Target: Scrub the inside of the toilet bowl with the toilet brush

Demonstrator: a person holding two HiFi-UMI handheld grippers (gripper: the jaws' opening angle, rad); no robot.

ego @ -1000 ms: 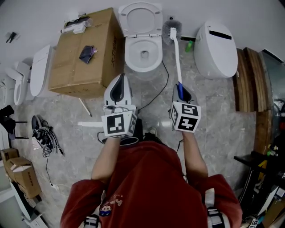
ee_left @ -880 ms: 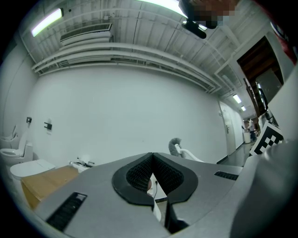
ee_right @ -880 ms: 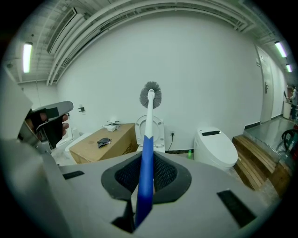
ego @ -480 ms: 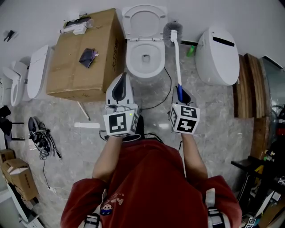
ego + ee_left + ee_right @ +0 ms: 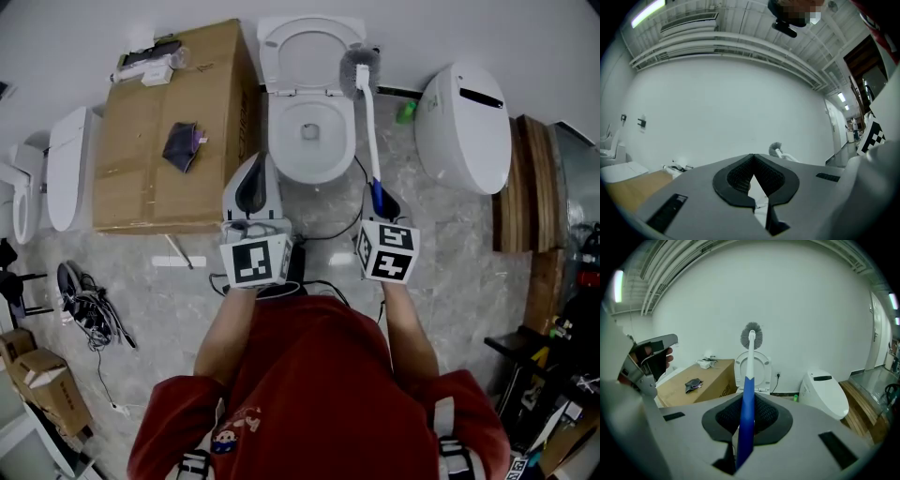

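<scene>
Two tongs are held out in front of the person, and only one of them carries anything. The right tongs [image 5: 382, 201] are clenched on the blue grip of the toilet brush [image 5: 369, 117], which sticks straight out ahead of them. Its bristle head [image 5: 358, 64] hangs in the air just beside the raised lid [image 5: 305, 42], off to the right of the toilet bowl [image 5: 277, 141] and not over it. The left tongs [image 5: 255, 180] are closed on nothing, tips together. They point toward the near rim of the bowl, close to the cardboard box [image 5: 159, 178].

From where I stand, the scrubbing has not yet begun. The brush is in hand and has been brought up to the toilet, and the bowl stands open, but no bristle touches the porcelain. Nearly the whole job looks to be left. The head must swing left over the opening, tip down inside, and be worked round the inner walls.
</scene>
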